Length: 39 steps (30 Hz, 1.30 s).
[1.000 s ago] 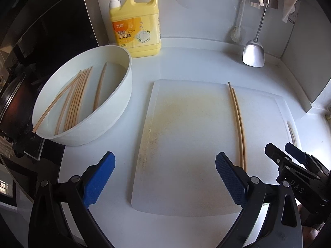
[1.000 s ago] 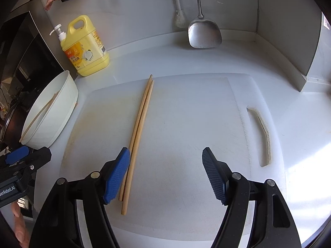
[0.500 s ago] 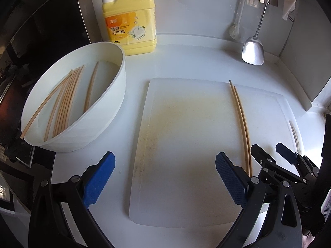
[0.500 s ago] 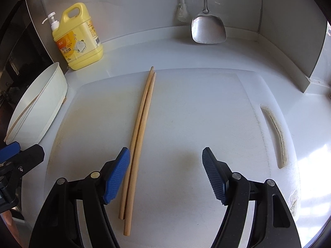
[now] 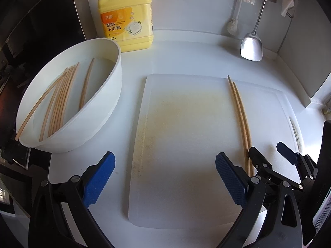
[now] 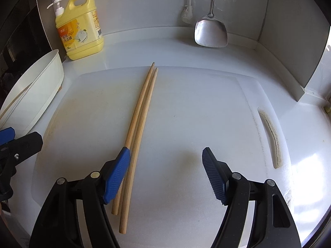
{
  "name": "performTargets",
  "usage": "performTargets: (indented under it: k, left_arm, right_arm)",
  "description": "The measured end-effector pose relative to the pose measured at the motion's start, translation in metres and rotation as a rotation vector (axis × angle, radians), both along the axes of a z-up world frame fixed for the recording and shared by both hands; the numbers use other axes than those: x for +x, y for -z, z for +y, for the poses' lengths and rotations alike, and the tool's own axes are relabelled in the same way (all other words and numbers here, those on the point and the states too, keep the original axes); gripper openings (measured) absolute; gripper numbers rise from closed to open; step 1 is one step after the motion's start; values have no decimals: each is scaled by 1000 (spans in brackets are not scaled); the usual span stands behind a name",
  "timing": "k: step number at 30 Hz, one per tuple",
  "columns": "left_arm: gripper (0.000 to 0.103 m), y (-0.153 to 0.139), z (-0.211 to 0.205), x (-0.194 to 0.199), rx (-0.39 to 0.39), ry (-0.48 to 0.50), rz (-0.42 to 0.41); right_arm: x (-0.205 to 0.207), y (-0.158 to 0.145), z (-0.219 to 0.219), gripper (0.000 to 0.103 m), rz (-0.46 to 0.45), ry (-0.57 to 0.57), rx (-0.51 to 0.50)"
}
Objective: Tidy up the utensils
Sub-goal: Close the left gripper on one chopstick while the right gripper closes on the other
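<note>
Ok, my right gripper (image 6: 165, 175) wide open over two chopsticks (image 6: 138, 128) on cutting board (image 6: 186, 103), left gripper (image 5: 164, 177) open, empty, more chopsticks in bowl (image 5: 99, 111)

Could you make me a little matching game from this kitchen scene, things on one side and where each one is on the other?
Things:
1. pair of chopsticks
2. bundle of chopsticks
3. metal spatula
4. yellow detergent bottle

Places:
A. hanging against the back wall
B. lying on the white cutting board
C. standing on the counter behind the bowl
D. inside the white bowl

Pairs: 1-B, 2-D, 3-A, 4-C
</note>
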State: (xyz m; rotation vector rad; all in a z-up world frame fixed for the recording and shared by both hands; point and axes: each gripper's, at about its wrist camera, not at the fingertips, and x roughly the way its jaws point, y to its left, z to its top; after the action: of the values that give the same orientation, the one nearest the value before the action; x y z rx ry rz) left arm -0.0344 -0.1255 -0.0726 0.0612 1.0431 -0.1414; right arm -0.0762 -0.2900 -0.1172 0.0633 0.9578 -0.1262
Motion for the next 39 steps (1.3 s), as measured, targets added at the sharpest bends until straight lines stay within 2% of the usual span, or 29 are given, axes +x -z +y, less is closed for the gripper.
performTargets:
  k: [4,9,11,15,17,20,28,33,39]
  left_arm:
    - [96,1,2,1,-5,-4,3]
    - [96,2,-1,1,-1,1,6]
    - [96,3,-2,2,-2,7,5]
    - [96,6,-10,4,-2,22,1]
    - [96,8,-15,5,-3,31,-7]
    - [96,11,-25,7,-11,44,-18]
    - [96,23,-55,14,-30,82,-29]
    - [96,29,-75,19,-30,92,-31]
    - [96,36,-93,20,-9,97,-39]
  right_arm:
    - [4,5,1,69,16,-4,-16]
    - [7,5,1,68,-23,-21,-38]
    - [8,5,0,56,-38,-34,-36]
    - [8,4,-5,42,-55,-53,-20]
    - [7,4,-10,30,-64,-54,-19]
    - [6,3,-19,21,-70,-50,-13]
    - [5,7,-51,15,-81,-17,6]
    - [3,7,-72,15,-84,6,23]
    - [1,6,-82,15,-77,-28,33]
